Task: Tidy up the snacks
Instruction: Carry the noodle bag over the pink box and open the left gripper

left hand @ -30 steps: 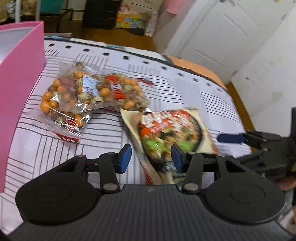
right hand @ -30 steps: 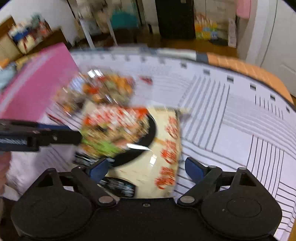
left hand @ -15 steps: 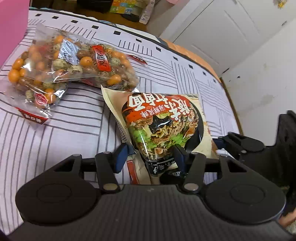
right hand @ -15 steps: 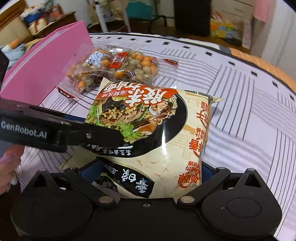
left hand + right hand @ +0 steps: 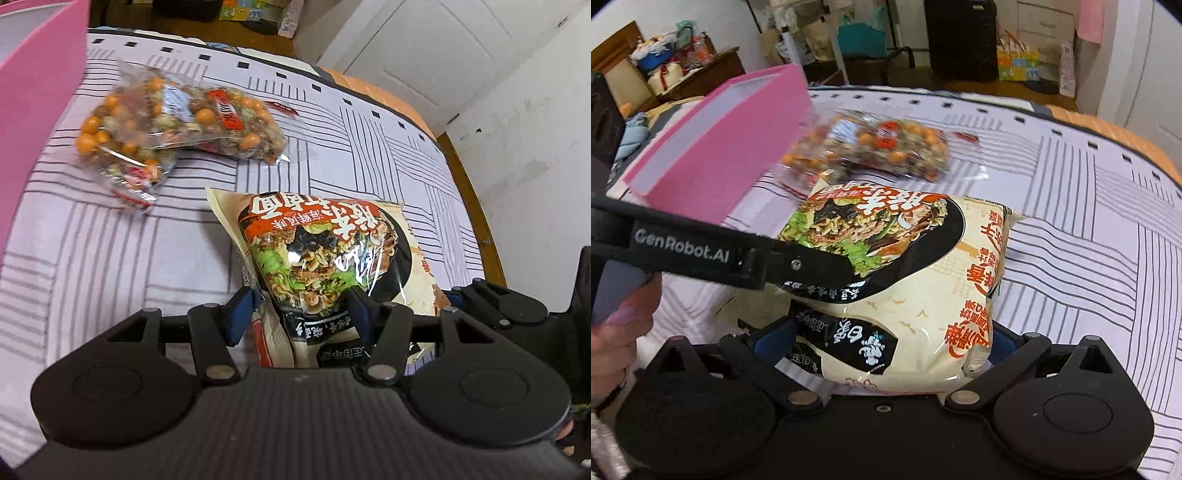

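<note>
A cream noodle packet (image 5: 916, 266) with a printed bowl picture is held off the striped bedsheet. My right gripper (image 5: 882, 341) is shut on its near end. My left gripper (image 5: 301, 308) is closed on its left corner, and the packet also shows in the left wrist view (image 5: 325, 254). The left gripper's arm (image 5: 720, 254) crosses the right wrist view from the left. Two clear bags of orange and mixed nuts (image 5: 173, 125) lie further back on the sheet, also visible in the right wrist view (image 5: 875, 147).
A pink box (image 5: 720, 147) stands open at the left, its wall also visible in the left wrist view (image 5: 33, 110). The bed's wooden edge (image 5: 469, 199) and a white wall and door lie to the right. Furniture and bags stand beyond the bed.
Both grippers have closed on the noodle packet and lifted it off the sheet. The view has swung back toward the pink box.
</note>
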`<state>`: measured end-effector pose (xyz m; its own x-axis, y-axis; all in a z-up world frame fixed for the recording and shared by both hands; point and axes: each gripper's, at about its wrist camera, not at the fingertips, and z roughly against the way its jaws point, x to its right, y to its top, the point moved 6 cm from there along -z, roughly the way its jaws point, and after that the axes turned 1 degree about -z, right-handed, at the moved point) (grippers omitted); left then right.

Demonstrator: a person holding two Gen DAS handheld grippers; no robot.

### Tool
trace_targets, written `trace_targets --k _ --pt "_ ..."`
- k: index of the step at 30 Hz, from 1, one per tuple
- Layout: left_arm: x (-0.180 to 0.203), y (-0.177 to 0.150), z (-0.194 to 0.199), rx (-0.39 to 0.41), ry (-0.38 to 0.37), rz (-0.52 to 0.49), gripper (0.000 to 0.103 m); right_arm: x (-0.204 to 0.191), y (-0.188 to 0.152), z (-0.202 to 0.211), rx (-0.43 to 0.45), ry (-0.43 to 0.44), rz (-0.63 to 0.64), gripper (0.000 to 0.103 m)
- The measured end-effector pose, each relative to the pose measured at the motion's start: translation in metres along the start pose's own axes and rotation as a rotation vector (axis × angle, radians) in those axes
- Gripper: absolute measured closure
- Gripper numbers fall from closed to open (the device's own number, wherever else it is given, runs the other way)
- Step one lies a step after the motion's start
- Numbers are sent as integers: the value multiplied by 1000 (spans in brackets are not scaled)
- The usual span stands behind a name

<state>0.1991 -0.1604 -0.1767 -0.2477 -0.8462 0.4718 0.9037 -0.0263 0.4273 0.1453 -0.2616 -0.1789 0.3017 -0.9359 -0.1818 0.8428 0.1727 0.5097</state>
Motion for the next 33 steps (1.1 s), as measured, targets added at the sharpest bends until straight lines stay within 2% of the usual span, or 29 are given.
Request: trace_targets --k 13,19,26,33 --pt "-7 -13 97 115 -13 -40 50 -80 12 60 118 -9 156 2" --pt "-22 -10 142 217 -28 -45 49 -117 32 77 186 -10 240 4" --pt "-53 1 188 304 -15 -29 49 -159 69 76 232 22 314 8" --pt "-99 18 228 402 79 -41 49 -205 105 44 268 94 389 11"
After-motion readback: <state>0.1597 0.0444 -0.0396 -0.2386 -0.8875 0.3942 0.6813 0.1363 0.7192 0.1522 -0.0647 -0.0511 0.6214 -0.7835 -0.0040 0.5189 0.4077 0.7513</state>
